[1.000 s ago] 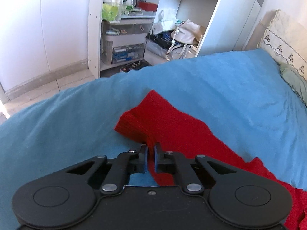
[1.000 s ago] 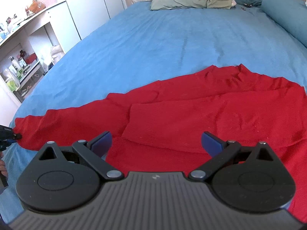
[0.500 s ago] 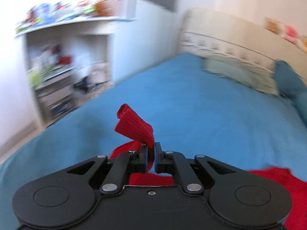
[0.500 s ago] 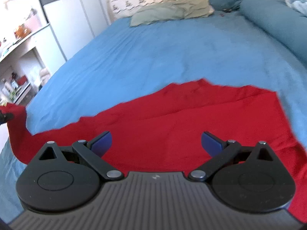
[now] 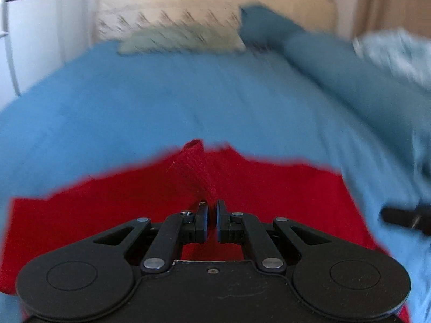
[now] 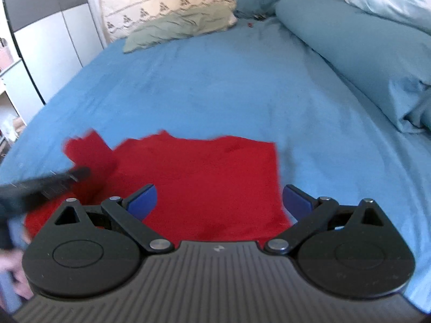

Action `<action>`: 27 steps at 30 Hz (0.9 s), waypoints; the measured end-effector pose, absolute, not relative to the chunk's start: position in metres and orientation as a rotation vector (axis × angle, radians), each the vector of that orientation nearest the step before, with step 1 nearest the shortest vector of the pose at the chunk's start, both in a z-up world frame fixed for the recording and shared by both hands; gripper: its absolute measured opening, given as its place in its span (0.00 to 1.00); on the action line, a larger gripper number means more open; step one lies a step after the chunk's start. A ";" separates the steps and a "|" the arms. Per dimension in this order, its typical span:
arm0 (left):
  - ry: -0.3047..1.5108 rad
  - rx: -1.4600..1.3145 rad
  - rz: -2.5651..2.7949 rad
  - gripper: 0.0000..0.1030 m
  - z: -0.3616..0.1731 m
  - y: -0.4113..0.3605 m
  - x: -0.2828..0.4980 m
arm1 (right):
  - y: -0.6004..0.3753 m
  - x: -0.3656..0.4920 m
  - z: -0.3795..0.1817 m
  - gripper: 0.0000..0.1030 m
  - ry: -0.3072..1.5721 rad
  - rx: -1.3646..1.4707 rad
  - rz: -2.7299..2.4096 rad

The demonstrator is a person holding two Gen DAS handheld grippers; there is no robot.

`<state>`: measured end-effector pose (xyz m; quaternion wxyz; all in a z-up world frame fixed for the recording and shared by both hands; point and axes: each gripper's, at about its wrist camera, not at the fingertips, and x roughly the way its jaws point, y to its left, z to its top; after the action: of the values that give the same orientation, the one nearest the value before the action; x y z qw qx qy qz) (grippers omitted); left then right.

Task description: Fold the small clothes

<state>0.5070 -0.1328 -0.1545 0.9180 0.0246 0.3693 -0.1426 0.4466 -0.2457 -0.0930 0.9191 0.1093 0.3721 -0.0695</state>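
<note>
Left wrist view: the black left gripper has its jaws clenched on a ribbed cuff of the red knit garment, and the pinched strip rises from the fingertips and leans up and to the left. The rest of the garment lies spread flat across the blue bedsheet, filling the lower half of the view. Beyond, blurred by motion, a pale green pillow rests against a cream embroidered pillow, with a teal bolster running along the right. A dark tip of the other tool shows at the right edge.

Right wrist view: the right gripper with blue finger pads is released — jaws wide apart, holding nothing, hovering over the near part of the red garment. The garment lies on the sheet in a roughly square shape, its right edge straight. At the left, the blurred left gripper holds a lifted flap of the cloth.
</note>
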 end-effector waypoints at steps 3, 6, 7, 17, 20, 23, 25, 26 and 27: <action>0.830 0.125 -0.297 0.05 -0.190 -0.159 0.505 | -0.267 0.447 -0.108 1.00 0.794 0.236 -0.141; 0.816 0.174 -0.283 0.06 -0.195 -0.172 0.501 | -0.278 0.448 -0.116 1.00 0.811 0.248 -0.132; 0.819 0.178 -0.287 0.06 -0.194 -0.172 0.500 | -0.279 0.448 -0.118 1.00 0.814 0.254 -0.125; 0.807 0.145 -0.255 0.71 -0.153 -0.099 0.470 | -0.248 0.484 -0.113 1.00 0.860 0.276 0.044; 0.806 0.149 -0.144 0.73 -0.147 -0.057 0.464 | -0.222 0.497 -0.121 1.00 0.888 0.268 0.114; 0.818 0.158 -0.012 0.73 -0.150 -0.018 0.463 | -0.192 0.509 -0.133 1.00 0.880 0.255 0.136; 0.847 0.124 0.040 0.73 -0.154 0.009 0.466 | -0.176 0.518 -0.144 0.92 0.882 0.243 0.110; 0.854 0.107 0.057 0.73 -0.156 0.020 0.466 | -0.169 0.523 -0.149 0.80 0.891 0.235 0.088; 0.857 0.095 0.071 0.73 -0.158 0.030 0.465 | -0.163 0.527 -0.154 0.74 0.905 0.239 0.072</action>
<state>0.4649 0.0303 -0.1579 0.9079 0.0459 0.4152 0.0342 0.5275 -0.1633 -0.1541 0.8919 0.1154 0.4360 0.0348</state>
